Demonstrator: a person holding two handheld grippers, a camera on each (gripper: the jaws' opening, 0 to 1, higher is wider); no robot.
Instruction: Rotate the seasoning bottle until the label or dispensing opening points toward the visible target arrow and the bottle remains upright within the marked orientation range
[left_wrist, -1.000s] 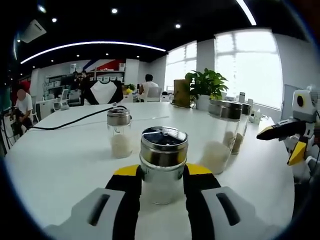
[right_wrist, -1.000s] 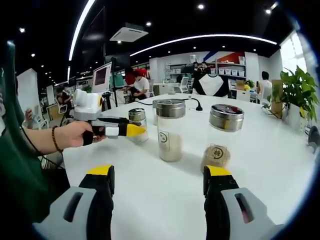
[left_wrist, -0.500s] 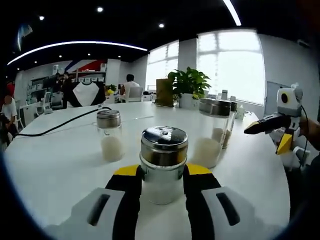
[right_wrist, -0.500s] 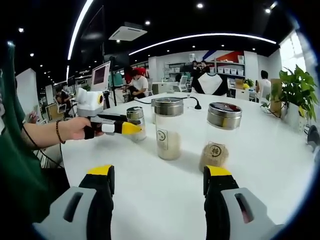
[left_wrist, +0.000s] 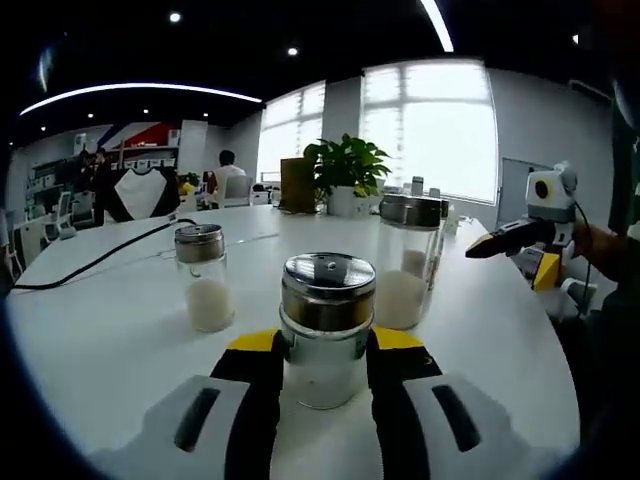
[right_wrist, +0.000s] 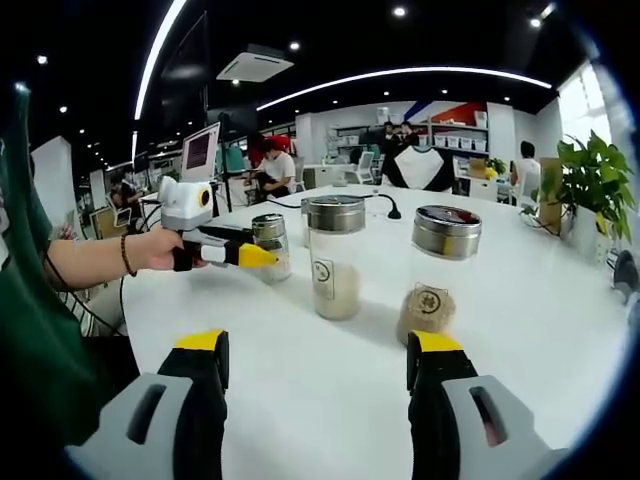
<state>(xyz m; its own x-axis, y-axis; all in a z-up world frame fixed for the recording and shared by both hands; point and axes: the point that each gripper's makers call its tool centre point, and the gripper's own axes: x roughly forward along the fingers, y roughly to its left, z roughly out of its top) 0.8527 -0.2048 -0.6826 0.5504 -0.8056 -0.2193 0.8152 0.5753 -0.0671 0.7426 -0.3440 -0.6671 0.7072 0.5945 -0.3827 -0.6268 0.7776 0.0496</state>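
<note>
Four glass seasoning bottles with metal lids stand on the white table (left_wrist: 110, 330): one (left_wrist: 326, 325) at 6 o'clock in the left gripper view, one (left_wrist: 204, 290) at 9, one (left_wrist: 405, 272) at 2 and a fourth (left_wrist: 437, 235) just behind it. There are two grippers, the left gripper (left_wrist: 322, 350) and the right gripper (right_wrist: 318, 350), and one potted plant (left_wrist: 345, 172) at 12.

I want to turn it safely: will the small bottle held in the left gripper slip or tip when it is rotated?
The seasoning bottle looks like smooth glass, so it may slip a little between the left gripper pads. Its metal cap is wide and the powder sits low, so it probably stays upright on the white table.
</note>
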